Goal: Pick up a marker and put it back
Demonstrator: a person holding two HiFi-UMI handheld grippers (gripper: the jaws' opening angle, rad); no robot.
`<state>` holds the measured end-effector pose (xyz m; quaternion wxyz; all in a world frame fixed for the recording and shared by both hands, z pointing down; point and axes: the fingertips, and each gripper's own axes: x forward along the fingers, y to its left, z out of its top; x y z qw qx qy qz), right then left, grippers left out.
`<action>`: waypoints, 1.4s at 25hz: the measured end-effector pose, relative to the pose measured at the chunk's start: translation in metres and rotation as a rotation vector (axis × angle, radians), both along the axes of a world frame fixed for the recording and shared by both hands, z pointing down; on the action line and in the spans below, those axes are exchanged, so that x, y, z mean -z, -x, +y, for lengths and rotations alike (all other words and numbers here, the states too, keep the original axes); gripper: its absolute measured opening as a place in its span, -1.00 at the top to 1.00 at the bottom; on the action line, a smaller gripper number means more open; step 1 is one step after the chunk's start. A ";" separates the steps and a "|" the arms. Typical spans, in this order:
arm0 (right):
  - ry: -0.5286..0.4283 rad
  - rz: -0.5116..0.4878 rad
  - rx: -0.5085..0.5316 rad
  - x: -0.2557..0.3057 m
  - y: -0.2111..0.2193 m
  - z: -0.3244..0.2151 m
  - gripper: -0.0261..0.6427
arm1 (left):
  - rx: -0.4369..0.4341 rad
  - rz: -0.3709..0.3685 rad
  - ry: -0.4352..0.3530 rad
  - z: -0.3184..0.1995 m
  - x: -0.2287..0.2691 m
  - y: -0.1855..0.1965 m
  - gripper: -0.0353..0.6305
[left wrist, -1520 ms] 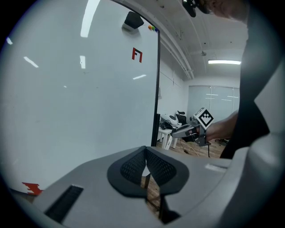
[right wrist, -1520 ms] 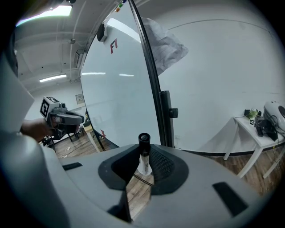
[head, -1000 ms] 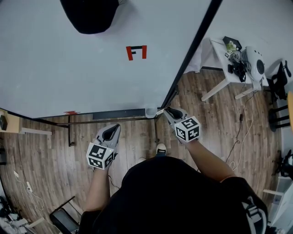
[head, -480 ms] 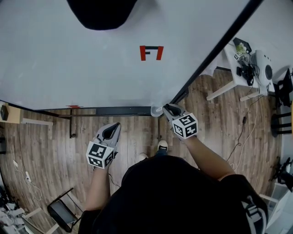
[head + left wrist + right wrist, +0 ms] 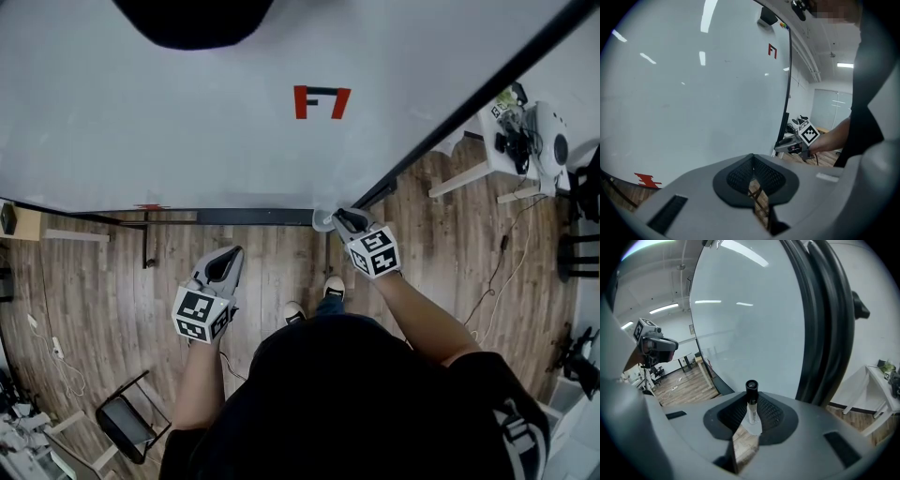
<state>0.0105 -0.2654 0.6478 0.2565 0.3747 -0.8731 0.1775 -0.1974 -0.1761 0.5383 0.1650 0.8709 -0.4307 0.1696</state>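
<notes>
Change: the right tool (image 5: 341, 218) is nearer the small white cup (image 5: 322, 221) than a second ago.
Right tool: clamped on the marker (image 5: 751, 389), which stands upright between its pads by the whiteboard's (image 5: 187, 122) lower right corner.
Left tool (image 5: 231, 255): jaws together, holding nothing.
Count: two tools, one marker, one cup.

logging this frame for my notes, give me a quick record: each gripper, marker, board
left gripper: jaws together, nothing between them
right gripper: shut on the marker, by the whiteboard lower corner
marker: white barrel, black cap, between the right pads
whiteboard: white, red mark on it
</notes>
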 end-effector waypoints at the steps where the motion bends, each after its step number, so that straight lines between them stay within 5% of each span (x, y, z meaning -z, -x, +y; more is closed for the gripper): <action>1: 0.002 0.006 0.001 -0.005 0.000 0.000 0.74 | 0.002 0.001 0.002 0.000 -0.001 0.000 0.86; 19: 0.026 0.025 0.035 -0.033 0.009 -0.007 0.73 | 0.034 -0.006 0.040 0.010 -0.014 -0.001 0.86; 35: 0.042 0.059 -0.032 -0.026 -0.034 0.006 0.55 | -0.003 0.008 0.023 0.023 -0.003 -0.020 0.86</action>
